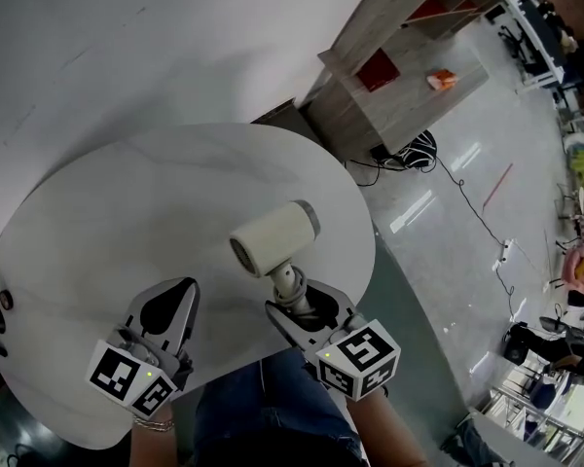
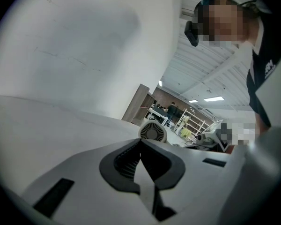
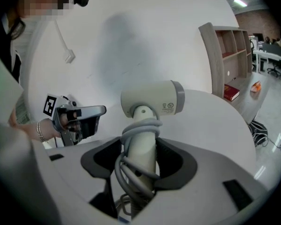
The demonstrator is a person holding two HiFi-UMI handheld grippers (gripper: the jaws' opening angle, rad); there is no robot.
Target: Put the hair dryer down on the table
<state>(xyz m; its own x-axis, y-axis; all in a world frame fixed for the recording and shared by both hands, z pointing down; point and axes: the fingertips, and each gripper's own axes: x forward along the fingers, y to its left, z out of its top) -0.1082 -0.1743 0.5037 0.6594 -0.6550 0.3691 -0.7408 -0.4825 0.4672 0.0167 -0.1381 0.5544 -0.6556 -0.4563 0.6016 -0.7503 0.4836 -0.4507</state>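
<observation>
Clamping hair dryer (image 1: 273, 237), right tool (image 1: 301, 303); label (image 3: 168, 108) unreadable.

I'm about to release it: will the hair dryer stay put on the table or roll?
Probably top-heavy: the hair dryer carries a bulky barrel above the slim handle in the right gripper, so it should topple sideways. The round barrel may roll on the table; the cord wound round the handle likely checks that.
</observation>
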